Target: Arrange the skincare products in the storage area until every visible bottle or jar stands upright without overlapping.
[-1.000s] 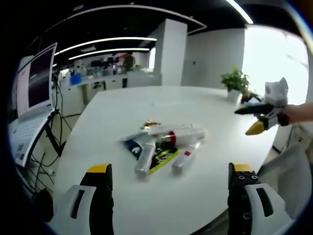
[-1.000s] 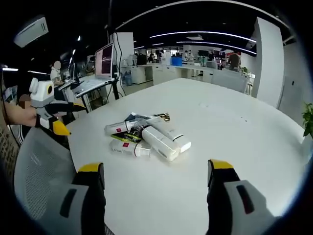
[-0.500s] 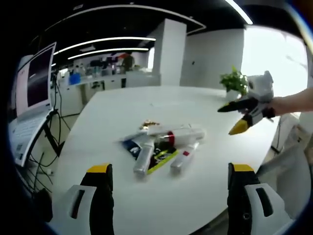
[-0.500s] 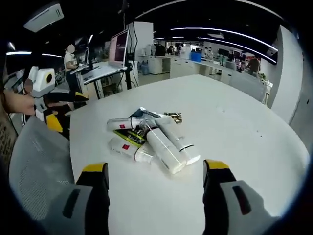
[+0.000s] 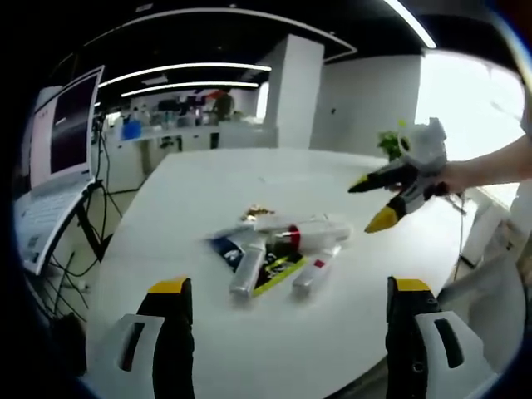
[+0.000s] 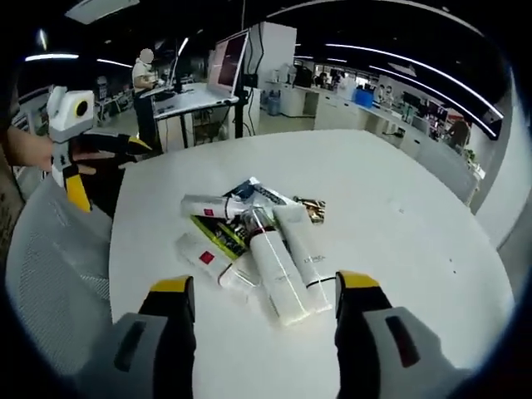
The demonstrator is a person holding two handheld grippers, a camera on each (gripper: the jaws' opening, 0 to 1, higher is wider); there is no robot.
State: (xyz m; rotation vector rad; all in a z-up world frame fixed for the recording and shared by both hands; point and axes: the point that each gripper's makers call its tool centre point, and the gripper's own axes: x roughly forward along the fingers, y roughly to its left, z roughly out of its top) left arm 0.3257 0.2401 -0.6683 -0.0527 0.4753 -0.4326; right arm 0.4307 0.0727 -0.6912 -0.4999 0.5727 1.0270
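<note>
- Skincare stuff is lying in a messy heap [image 6: 253, 245] on the white bench [image 6: 391, 208], nothing standing upright yet, so imo the task is basically at the start.
- Right gripper [image 6: 264, 287] is hovering right over the near edge of the heap, jaws wide open w/ nothing between them. The big white bottle [image 6: 274, 270] is sitting just ahead of the jaws and between them.
- That bottle's long axis is running roughly along the jaws' forward direction, bottom end towards the camera, so the jaws are straddling it side to side. Prob the easiest first grab.
- A second white tube [image 6: 303, 249] is lying just beside it, touching, nearly parallel. A smaller tube w/ a red label [image 6: 212, 266] is lying on the other side, angled off, and another white tube w/ a red band [image 6: 212, 206] is lying crosswise at the far end.
- Flat dark and yellow-green packets [image 6: 220, 233] are lying under the tubes, overlapping.
- Left gripper [image 5: 287, 291] is hanging back, jaws open and empty, heap [image 5: 278, 245] well ahead of it. In the right gripper view it's [image 6: 100, 162] off past the bench edge. So right is def the nearer one.
- In the left gripper view the right gripper [image 5: 378, 195] is coming in from the side, jaws apart.
- Labels: red patches and dark bands only, text too small to read, no brand I can make out.
</note>
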